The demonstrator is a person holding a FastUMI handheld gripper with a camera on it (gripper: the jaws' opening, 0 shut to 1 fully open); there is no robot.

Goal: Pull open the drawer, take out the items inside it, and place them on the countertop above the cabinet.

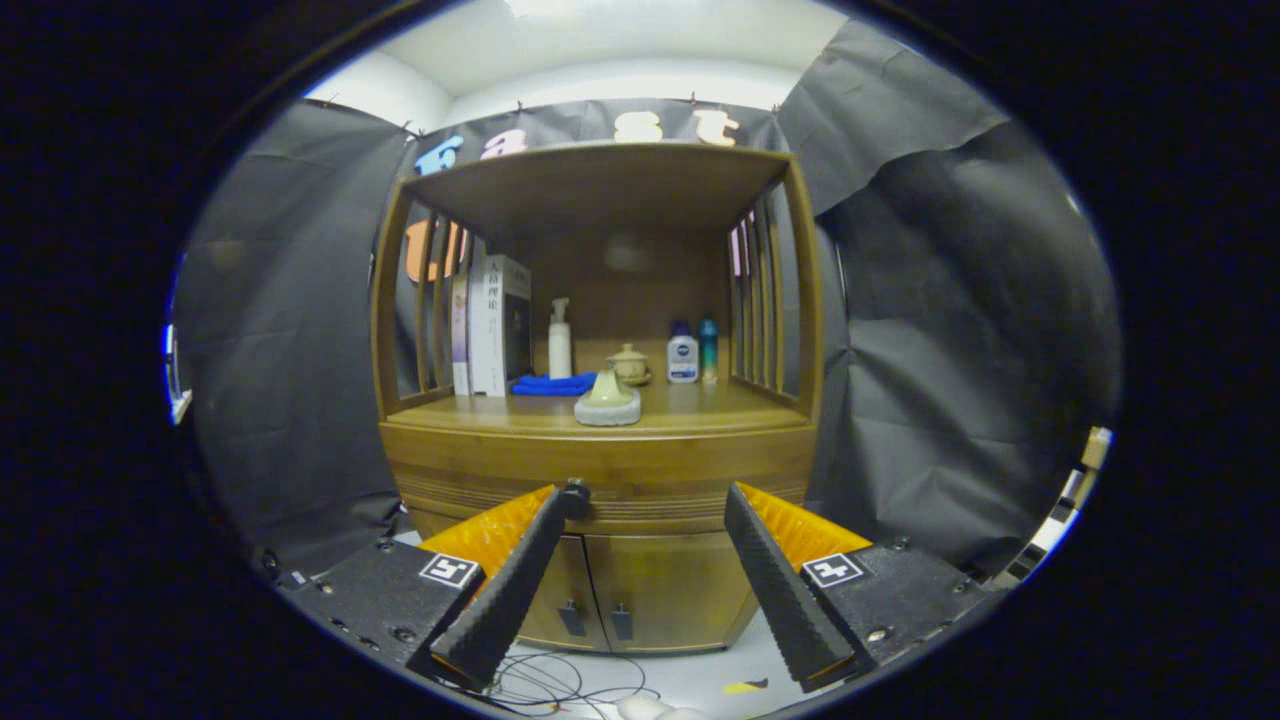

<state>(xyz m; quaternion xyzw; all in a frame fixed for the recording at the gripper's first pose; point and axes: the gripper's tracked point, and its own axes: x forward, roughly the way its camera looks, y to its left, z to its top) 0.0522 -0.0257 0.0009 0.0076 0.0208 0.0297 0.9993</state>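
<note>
A wooden cabinet [600, 470] stands ahead, its drawer front [640, 470] closed below the countertop [690, 410]. A small dark knob [575, 494] on the drawer shows just at the tip of the left finger. My gripper [650, 500] is open, with its fingers [510, 590] spread wide in front of the drawer front and nothing between them. The inside of the drawer is hidden.
On the countertop sit a pale green conical object on a grey base [608, 398], a folded blue cloth [553, 384], books [497, 325], a white pump bottle [560, 340], a lidded ceramic cup [629, 364] and two small bottles [693, 352]. Two lower doors [640, 590] have dark handles. Cables [560, 685] lie on the floor.
</note>
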